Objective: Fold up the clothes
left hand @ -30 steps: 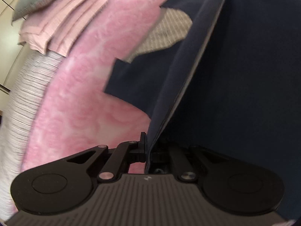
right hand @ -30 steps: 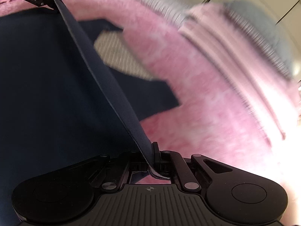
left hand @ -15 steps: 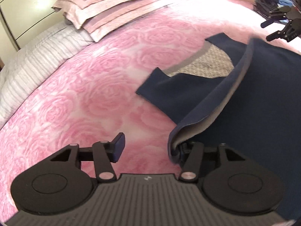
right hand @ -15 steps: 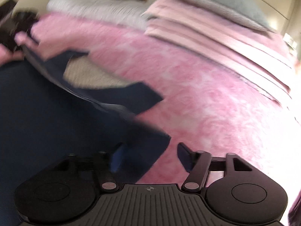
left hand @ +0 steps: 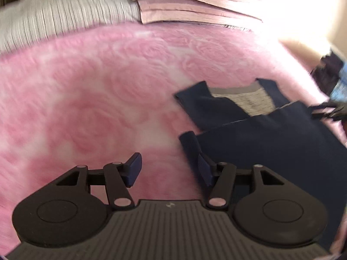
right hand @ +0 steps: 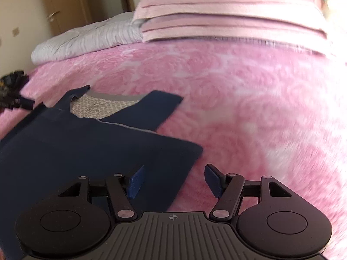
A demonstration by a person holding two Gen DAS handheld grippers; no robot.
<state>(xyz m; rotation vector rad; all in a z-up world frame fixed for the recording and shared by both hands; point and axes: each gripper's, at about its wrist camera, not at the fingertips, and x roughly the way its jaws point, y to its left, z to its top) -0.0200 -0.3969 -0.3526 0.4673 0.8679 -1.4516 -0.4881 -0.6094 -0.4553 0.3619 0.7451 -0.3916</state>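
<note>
A dark navy sleeveless garment (right hand: 97, 149) lies folded over on the pink bed cover, its grey patterned lining (right hand: 97, 106) showing at the neckline. My right gripper (right hand: 174, 173) is open above the garment's near right corner, with nothing pressed between its pads. My left gripper (left hand: 169, 164) is open too, over the pink cover. The garment (left hand: 271, 143) has a curled corner just beside its right finger (left hand: 203, 169). Each gripper also shows small and blurred at the far side of the garment: the right gripper (left hand: 325, 110) and the left gripper (right hand: 13, 101).
A pink rose-patterned blanket (right hand: 249, 108) covers the bed. Folded pink bedding (right hand: 227, 17) is stacked at the head, with striped white bedding (right hand: 86, 41) beside it. A wooden door (right hand: 65, 4) stands beyond the bed on the left.
Both grippers held the garment's raised edge, then opened and let it drop. Both rolled level and drew back. The garment now lies flat, folded over itself.
</note>
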